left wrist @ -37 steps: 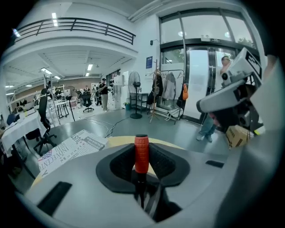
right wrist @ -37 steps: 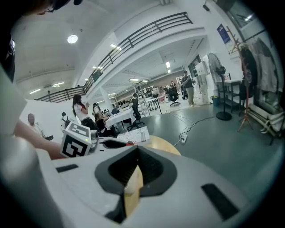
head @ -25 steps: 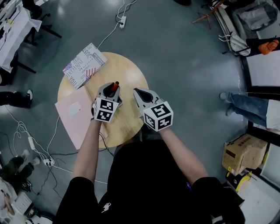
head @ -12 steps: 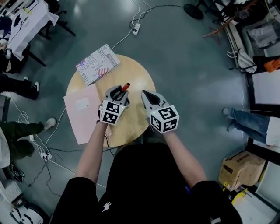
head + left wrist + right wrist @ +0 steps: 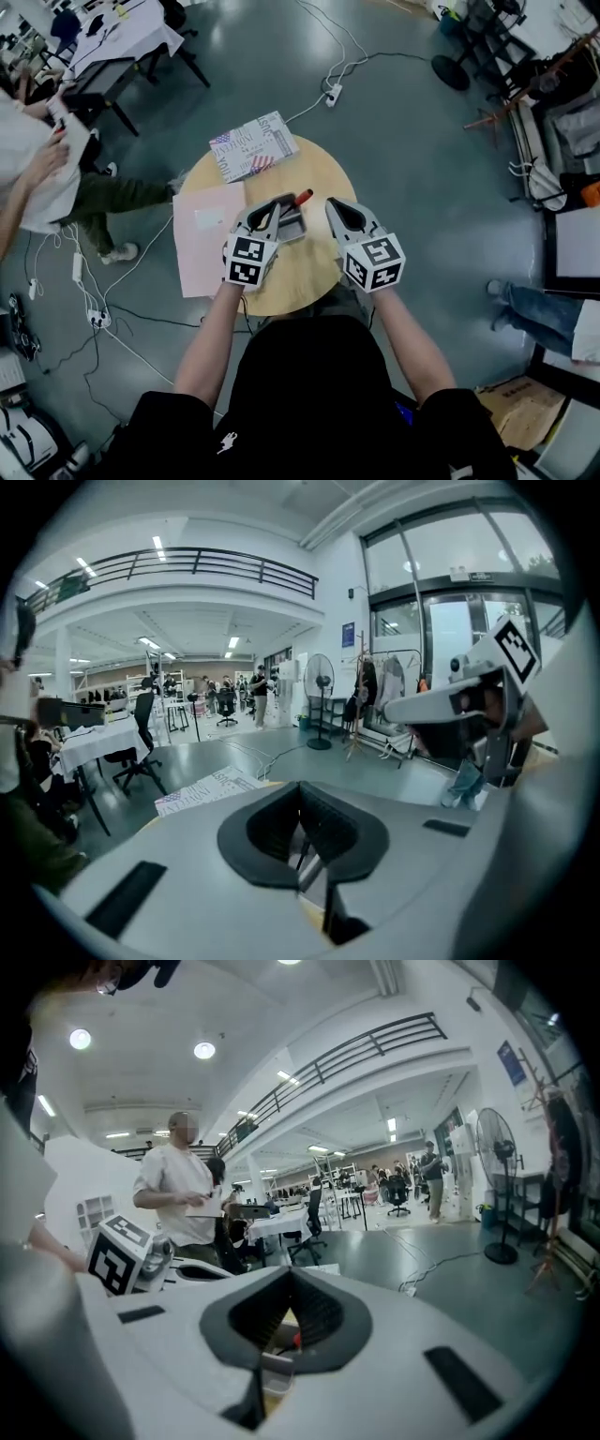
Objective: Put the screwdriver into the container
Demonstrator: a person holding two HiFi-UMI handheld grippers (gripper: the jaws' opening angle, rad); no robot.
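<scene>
Only the red handle end of the screwdriver (image 5: 303,197) shows in the head view, the rest hidden; the container (image 5: 293,225) is partly covered; the lettering on the printed box (image 5: 251,147) is too small to read.

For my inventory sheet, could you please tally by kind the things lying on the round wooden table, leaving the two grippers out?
Screwdriver: 1
Container: 1
Pink sheet: 1
Printed package: 1
Total: 4
</scene>
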